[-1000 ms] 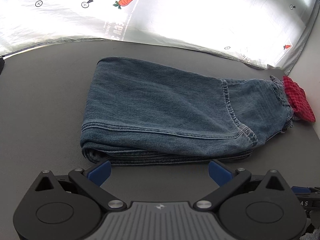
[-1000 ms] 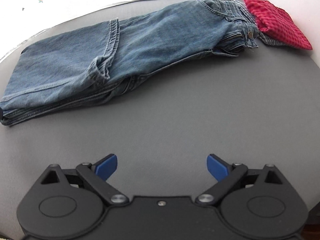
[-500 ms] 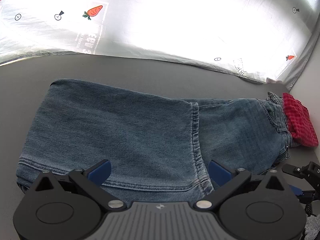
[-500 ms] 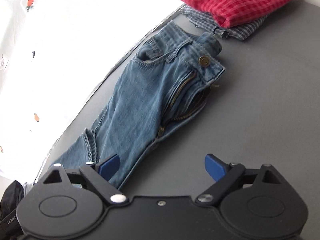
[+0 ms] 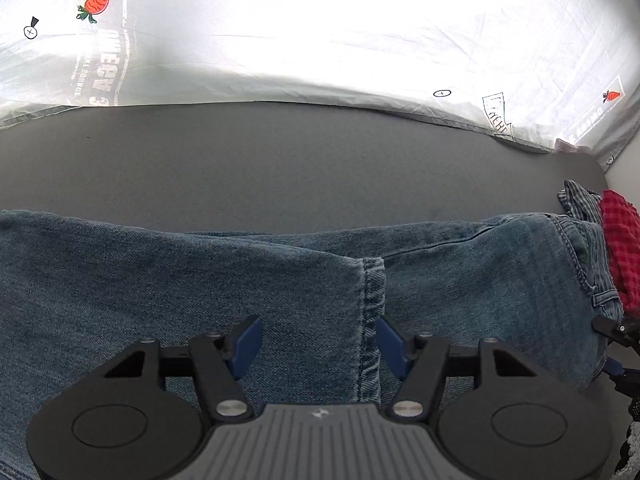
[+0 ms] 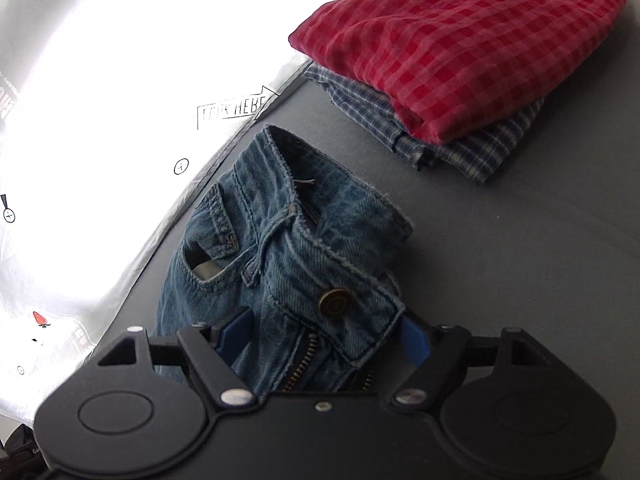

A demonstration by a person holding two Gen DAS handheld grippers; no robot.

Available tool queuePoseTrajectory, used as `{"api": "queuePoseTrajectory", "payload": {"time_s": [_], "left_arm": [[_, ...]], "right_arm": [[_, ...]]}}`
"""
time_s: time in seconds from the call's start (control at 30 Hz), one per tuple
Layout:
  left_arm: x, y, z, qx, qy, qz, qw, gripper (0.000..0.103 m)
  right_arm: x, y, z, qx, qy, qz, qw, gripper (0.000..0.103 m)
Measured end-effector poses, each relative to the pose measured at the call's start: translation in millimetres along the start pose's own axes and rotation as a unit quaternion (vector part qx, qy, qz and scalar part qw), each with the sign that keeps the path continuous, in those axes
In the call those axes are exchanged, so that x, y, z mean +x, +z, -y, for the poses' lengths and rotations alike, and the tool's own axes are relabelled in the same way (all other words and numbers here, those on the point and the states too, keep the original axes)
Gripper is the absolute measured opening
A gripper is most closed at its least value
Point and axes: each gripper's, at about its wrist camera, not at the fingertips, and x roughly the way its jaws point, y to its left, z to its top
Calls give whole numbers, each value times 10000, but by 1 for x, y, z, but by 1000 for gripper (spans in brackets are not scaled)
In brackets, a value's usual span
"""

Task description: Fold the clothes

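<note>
Folded blue jeans (image 5: 168, 292) lie across the grey table (image 5: 304, 160). My left gripper (image 5: 318, 346) is open, low over the jeans, its blue fingers either side of the leg hem seam (image 5: 372, 312). My right gripper (image 6: 326, 338) is open around the waistband end of the jeans (image 6: 296, 248), with the brass button (image 6: 337, 301) and the zipper between its fingers. I cannot tell whether the fingers touch the denim. The tip of my right gripper shows at the right edge of the left wrist view (image 5: 616, 330).
A folded red checked shirt (image 6: 464, 40) lies on a folded blue plaid shirt (image 6: 444, 144) just beyond the waistband; the red one also shows in the left wrist view (image 5: 620, 252). A bright printed sheet (image 5: 320, 28) runs along the table's far edge.
Both grippers have moved forward and down onto the jeans. The left one now straddles the hem seam, the right one the waistband. Both stay open, a little narrower than before.
</note>
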Motion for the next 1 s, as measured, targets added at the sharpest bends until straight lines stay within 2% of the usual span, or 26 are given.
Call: {"api": "queuePoseTrajectory", "payload": {"time_s": [0.13, 0.2, 0.27, 0.47, 0.5, 0.6, 0.63, 0.73, 0.87, 0.93, 1.0], "left_arm": [[20, -1, 13, 340, 161, -255, 9990, 63], [28, -1, 19, 482, 288, -346, 9978, 64], [31, 1, 23, 538, 310, -379, 9973, 69], [38, 3, 27, 501, 202, -454, 9975, 87], [39, 2, 29, 512, 230, -449, 9974, 90], [42, 0, 34, 577, 274, -432, 9970, 95], [43, -1, 35, 598, 282, -425, 9969, 96], [42, -1, 34, 549, 258, -408, 9973, 97], [27, -1, 23, 179, 90, -441, 9988, 96], [13, -7, 18, 182, 154, -350, 9991, 96], [0, -16, 11, 262, 377, -261, 9986, 95]], "right_arm": [[2, 7, -4, -368, -131, 170, 9991, 82], [9, 11, -4, -475, -56, 103, 9988, 83], [15, 16, -2, -334, 188, 50, 9993, 89], [29, 23, -8, 147, 608, -42, 9980, 89], [29, 23, -11, 133, 706, -79, 9974, 87], [29, 24, -22, -49, 925, -258, 9954, 70], [28, 22, -27, -180, 896, -295, 9954, 56], [18, 17, -41, -458, 601, -155, 9970, 43], [0, 14, -50, -195, 583, 100, 9981, 35], [-15, 12, -60, -146, 647, 254, 9975, 35], [-29, 10, -74, -232, 731, 383, 9963, 34]]}}
